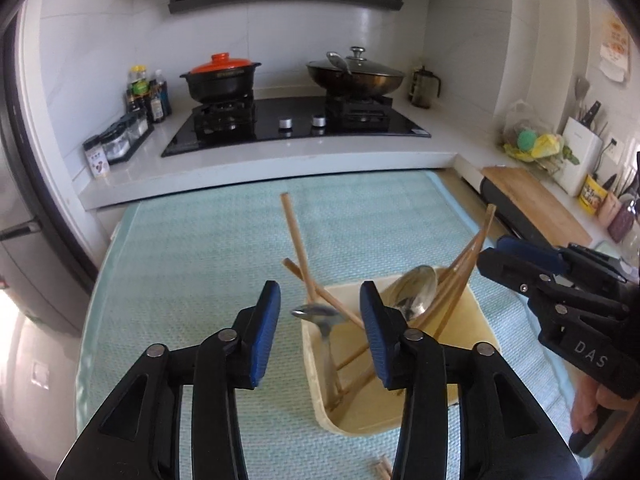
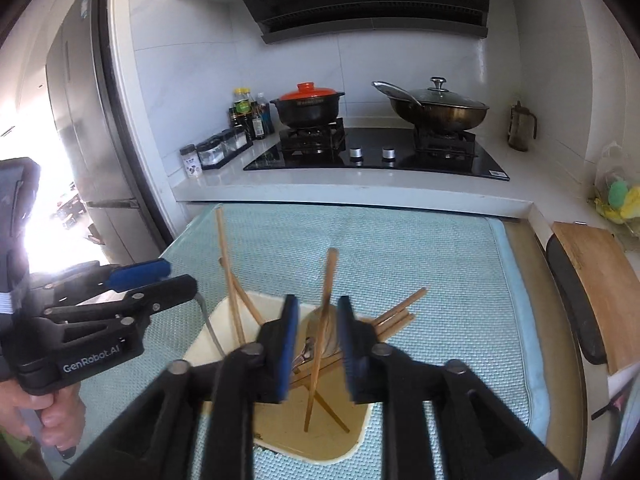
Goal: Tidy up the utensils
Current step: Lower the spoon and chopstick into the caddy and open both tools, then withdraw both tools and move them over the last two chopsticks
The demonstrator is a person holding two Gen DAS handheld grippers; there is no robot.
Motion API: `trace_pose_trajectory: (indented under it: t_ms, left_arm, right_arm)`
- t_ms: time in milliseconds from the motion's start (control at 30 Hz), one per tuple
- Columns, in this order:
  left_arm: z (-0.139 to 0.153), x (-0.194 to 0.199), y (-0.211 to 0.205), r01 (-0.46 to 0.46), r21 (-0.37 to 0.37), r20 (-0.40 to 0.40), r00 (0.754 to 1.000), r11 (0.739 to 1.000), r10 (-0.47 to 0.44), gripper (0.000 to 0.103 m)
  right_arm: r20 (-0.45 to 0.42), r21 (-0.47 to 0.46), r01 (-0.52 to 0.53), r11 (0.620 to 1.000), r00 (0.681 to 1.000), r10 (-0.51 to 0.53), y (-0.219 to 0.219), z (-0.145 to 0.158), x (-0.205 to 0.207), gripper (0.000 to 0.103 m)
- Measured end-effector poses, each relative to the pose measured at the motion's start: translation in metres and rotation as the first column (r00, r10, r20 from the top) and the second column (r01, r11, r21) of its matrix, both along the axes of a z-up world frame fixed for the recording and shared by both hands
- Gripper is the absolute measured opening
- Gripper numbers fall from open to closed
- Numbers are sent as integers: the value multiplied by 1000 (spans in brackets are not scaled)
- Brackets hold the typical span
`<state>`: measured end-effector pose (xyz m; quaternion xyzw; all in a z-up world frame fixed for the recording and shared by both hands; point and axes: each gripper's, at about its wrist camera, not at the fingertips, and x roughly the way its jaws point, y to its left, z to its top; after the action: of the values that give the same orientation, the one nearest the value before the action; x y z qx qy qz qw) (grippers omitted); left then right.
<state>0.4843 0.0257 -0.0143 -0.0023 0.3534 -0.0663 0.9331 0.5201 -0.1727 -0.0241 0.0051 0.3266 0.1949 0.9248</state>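
Observation:
A cream square container stands on a light blue mat. It holds several wooden chopsticks, a large metal spoon and a small metal spoon. My left gripper is open just above the container's left side, with the small spoon blurred between its jaws. My right gripper is open over the container, and a blurred chopstick stands loose between its jaws. Each gripper also shows in the other's view, the right gripper and the left gripper.
A raised counter behind the mat carries a black hob with an orange-lidded pot and a lidded wok. Bottles and spice jars stand at its left. A wooden board lies at the right. A fridge stands at the left.

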Motion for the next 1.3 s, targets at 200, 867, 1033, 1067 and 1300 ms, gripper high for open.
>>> trace_pose_trajectory:
  t_ms: [200, 867, 1033, 1067, 1300]
  left_arm:
    - [54, -52, 34, -36, -11, 117, 992, 999, 38, 76]
    - [-108, -262, 38, -134, -55, -129, 984, 989, 126, 86]
    - [-126, -280, 33, -142, -83, -172, 977, 986, 127, 86]
    - [-126, -282, 31, -141, -75, -168, 978, 987, 127, 86]
    - [-132, -286, 38, -157, -79, -175, 974, 984, 141, 86]
  right_arm:
    - [161, 10, 47, 999, 986, -48, -23, 65, -41, 47]
    - [-156, -60, -144, 988, 979, 134, -12, -115, -227, 28]
    - [-258, -44, -174, 984, 953, 157, 7, -154, -221, 13]
    - [-270, -45, -170, 984, 951, 152, 9, -159, -218, 12]
    - [-328, 4, -180, 984, 929, 171, 15, -174, -211, 11]
